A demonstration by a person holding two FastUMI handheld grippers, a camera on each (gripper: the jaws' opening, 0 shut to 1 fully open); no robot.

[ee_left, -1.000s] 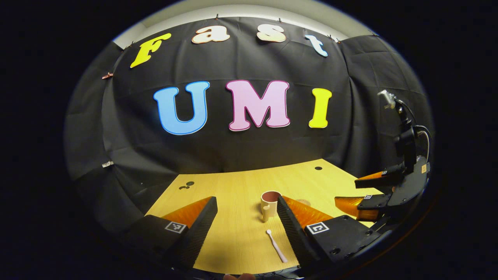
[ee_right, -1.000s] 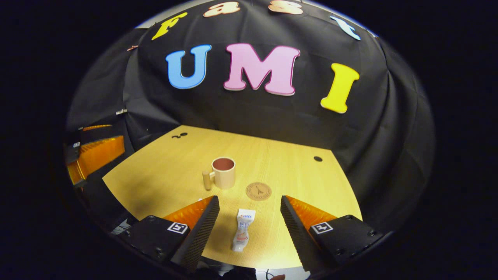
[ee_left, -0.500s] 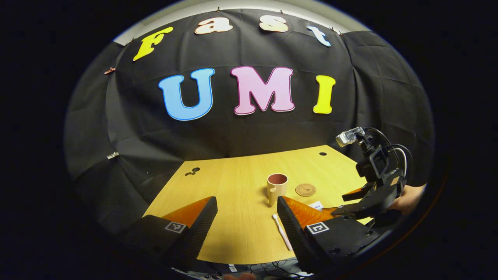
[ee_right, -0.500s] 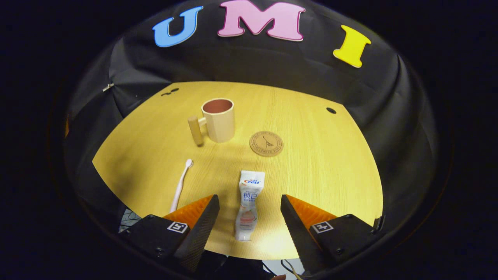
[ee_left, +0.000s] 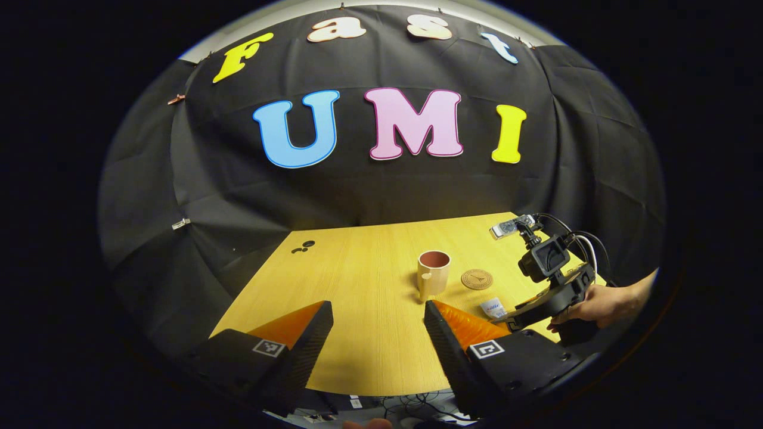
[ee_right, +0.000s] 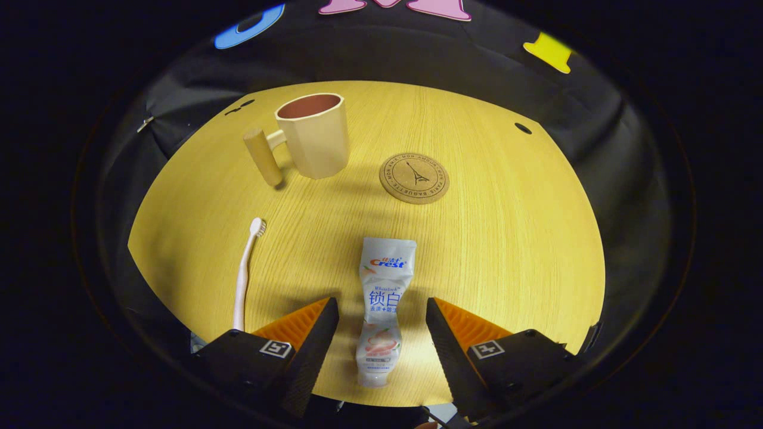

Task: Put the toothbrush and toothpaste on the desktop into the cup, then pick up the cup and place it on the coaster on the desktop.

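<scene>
Booth with black cloth wall; pale wood surface (ee_right: 506,250) carrying all four task things.

Right tool (ee_right: 381,333): over the last second it has dropped and tilted down toward the surface, and the toothpaste (ee_right: 381,298) has grown from a small shape ahead of it to a tube lying lengthwise between its two fingers. Fingers stand wide apart, one either side of the tube's lower half, neither pressing on it. Holding nothing. In the left gripper view this same tool (ee_left: 551,298) sits low over the surface edge, a hand (ee_left: 602,304) behind it, where a second ago it hung well higher.

Left tool (ee_left: 378,339): fingers spread wide, nothing between them, hanging back above the near edge. Its view has lifted; the toothbrush that lay by its right finger is now out of its frame.

Outward from the right tool: toothbrush (ee_right: 244,268) flat on the surface to the left of the toothpaste, bristles toward the cup (ee_right: 313,140). Cup upright, nothing seen standing in it, handle to its left. Coaster (ee_right: 414,177) bare, just right of the cup.

Reading: the descent looks like an approach to grip the toothpaste. Closing would need the fingers lower around the tube.
</scene>
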